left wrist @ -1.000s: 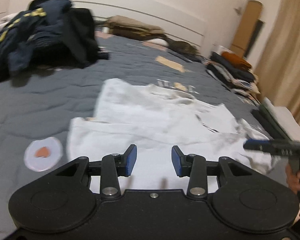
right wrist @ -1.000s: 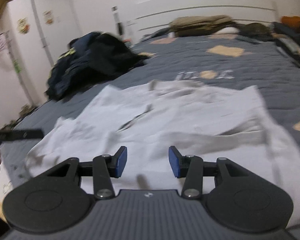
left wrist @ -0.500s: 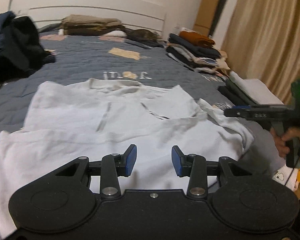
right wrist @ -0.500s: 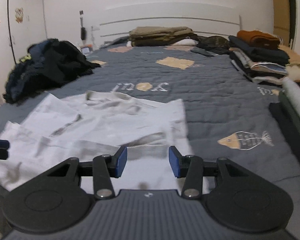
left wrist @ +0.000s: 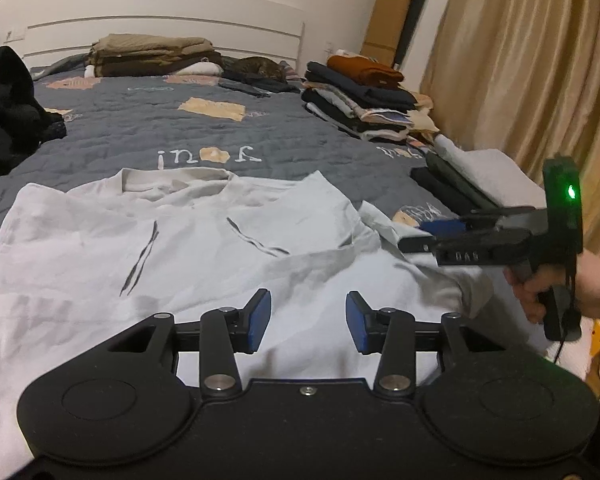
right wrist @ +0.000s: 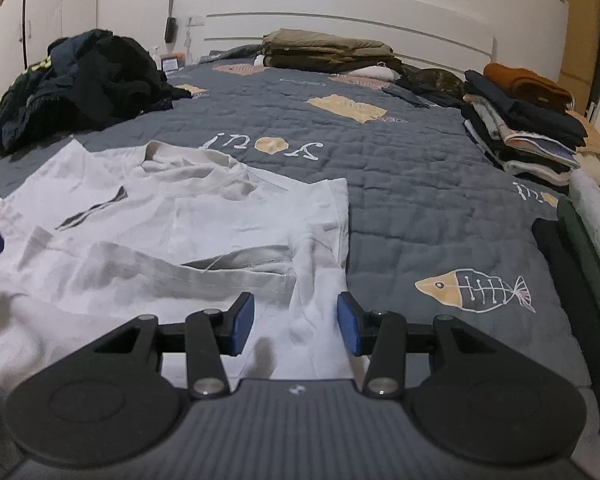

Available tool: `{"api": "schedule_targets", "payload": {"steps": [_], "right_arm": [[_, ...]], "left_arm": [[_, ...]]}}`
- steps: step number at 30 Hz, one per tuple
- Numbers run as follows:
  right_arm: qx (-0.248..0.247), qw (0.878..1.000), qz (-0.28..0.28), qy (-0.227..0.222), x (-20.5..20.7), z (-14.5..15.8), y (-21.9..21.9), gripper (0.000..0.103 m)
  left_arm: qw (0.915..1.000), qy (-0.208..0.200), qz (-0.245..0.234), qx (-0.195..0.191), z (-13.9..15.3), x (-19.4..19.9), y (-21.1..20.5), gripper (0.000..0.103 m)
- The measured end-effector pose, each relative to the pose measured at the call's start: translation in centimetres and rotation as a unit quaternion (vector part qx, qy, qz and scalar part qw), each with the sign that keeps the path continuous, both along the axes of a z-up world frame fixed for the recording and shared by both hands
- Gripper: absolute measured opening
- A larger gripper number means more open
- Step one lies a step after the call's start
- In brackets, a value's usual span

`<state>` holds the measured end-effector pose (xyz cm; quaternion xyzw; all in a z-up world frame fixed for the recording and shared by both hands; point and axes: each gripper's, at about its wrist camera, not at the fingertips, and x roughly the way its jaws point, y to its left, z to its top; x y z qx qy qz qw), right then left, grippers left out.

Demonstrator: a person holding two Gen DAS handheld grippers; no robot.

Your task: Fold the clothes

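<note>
We've swung both claws round to face the crumpled white cotton T-shirt (left wrist: 204, 256) square-on, spread just ahead of the left gripper (left wrist: 307, 322), opening on nothing, and right gripper (right wrist: 296, 324), apart, empty, so we're ready to fold.

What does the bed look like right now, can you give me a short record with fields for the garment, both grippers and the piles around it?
garment: white cotton T-shirt, spread on the grey quilted bedspread, collar away from the grippers
left gripper: jaws opening, nothing between them, over the shirt
right gripper: open, empty, over the shirt's right edge
folded stack of clothes: right side
dark unfolded heap: left side
</note>
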<state>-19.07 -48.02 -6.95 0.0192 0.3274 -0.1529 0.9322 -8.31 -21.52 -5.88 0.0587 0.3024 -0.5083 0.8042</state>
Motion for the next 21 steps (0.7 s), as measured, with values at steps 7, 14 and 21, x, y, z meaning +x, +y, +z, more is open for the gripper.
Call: {"api": "schedule_targets", "payload": {"steps": [7,14,21], "right_arm": [[0.002,1.0,0.004,0.004,0.4,-0.3,-0.1,0.045],[0.01,1.0,0.003,0.002,0.8,-0.4,-0.3,0.045],[0.023,1.0,-0.008,-0.002,1.0,-0.4,-1.1,0.045]], "left_arm": [[0.9998,-0.007,-0.012,0.015,-0.3,1.4,-2.5,0.043],[0.9989,-0.025,-0.014,0.038,-0.8,3.3,-4.7,0.043],[0.9957,-0.05,-0.065,0.045,-1.4,3.4,-7.8,0.056]]}}
